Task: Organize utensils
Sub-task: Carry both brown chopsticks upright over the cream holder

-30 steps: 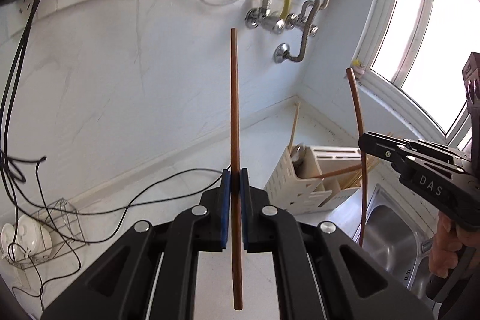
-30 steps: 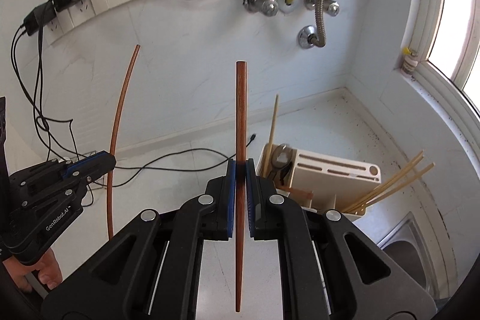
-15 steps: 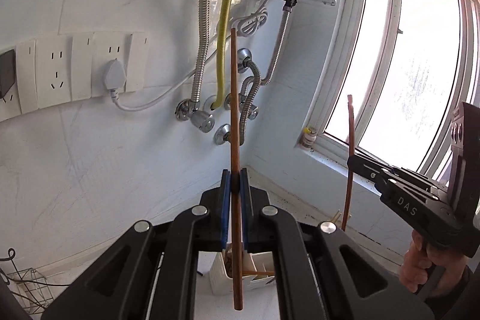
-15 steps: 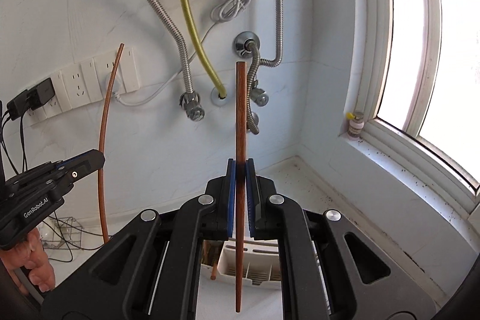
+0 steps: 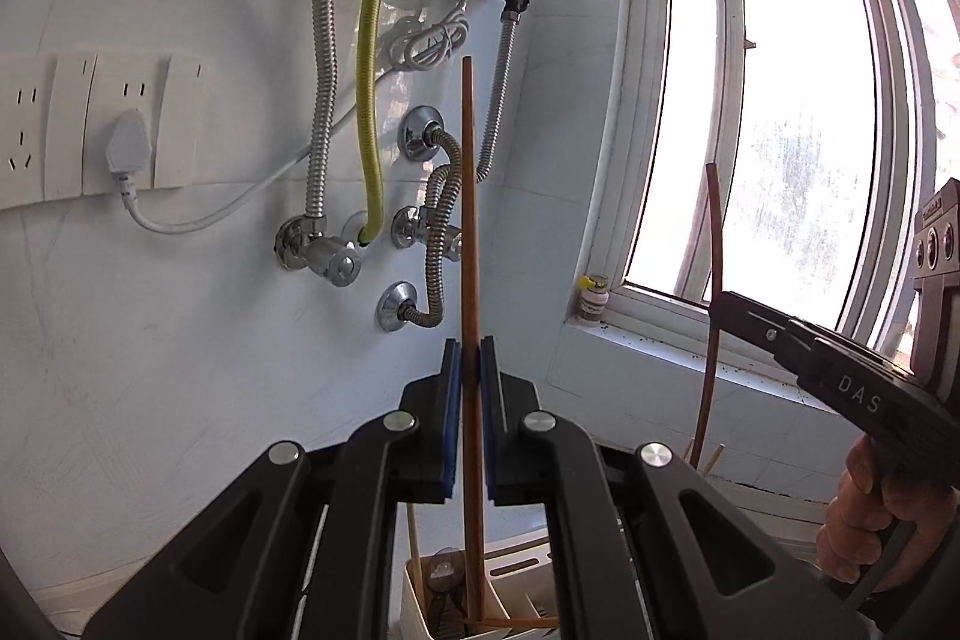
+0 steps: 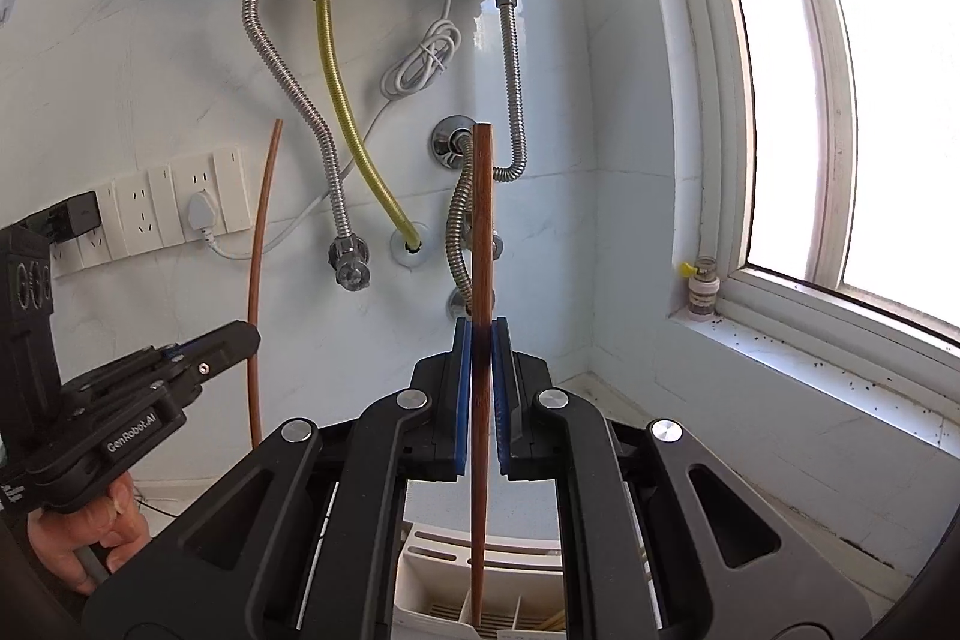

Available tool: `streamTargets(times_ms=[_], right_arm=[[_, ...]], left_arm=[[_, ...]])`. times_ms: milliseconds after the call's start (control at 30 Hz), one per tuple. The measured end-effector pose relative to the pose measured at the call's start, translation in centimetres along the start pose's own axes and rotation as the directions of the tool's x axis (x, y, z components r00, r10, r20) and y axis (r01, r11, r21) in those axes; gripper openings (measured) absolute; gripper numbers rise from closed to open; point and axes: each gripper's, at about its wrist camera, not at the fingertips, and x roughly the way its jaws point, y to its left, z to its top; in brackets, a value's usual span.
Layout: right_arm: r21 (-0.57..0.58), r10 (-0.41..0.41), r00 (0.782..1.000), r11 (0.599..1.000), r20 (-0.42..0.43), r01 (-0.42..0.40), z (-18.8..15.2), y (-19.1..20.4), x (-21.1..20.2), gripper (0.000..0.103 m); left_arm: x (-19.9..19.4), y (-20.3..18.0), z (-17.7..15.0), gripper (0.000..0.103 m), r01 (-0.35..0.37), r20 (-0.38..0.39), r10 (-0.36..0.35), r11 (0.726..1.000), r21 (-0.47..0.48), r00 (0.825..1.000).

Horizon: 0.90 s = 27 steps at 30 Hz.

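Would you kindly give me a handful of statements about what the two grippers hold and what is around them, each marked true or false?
1. The left gripper is shut on a brown chopstick. True.
2. The right gripper is open and empty. False: it is shut on a second brown chopstick.
3. Both chopsticks stand roughly upright. True.
4. The hose with the brass fitting is blue. False: it is yellow.
5. A white plug sits in a wall socket. True.
6. The white utensil holder hangs above the grippers. False: it sits below them.
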Motion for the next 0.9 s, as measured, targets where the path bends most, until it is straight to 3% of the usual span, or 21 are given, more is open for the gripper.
streamTargets(times_ms=[133,400,633,900], right_arm=[[0.015,-0.011,1.0,1.0,0.017,0.011,-2.8,-1.1,0.5,0.006],[0.024,-0.073,0.993,0.997,0.092,0.071,-6.7,-3.0,0.4,0.006],[0.098,-0.089,0.991,0.992,0.095,0.079,-8.0,-5.1,1.0,0.006],[0.104,-0.078,0.993,0.992,0.085,0.069,-8.5,-5.6,1.6,0.006]], left_arm=[[0.8,0.9,-3.1,0.006,0.06,0.051,-0.058,0.997,-0.04,0.997],[2.2,2.7,-7.5,0.006,0.1,0.105,-0.09,0.991,-0.087,0.99],[3.7,2.8,-8.8,0.006,0.071,0.104,-0.065,0.996,-0.059,0.992],[3.3,2.2,-9.4,0.006,0.027,0.111,-0.026,1.0,-0.001,0.993]])
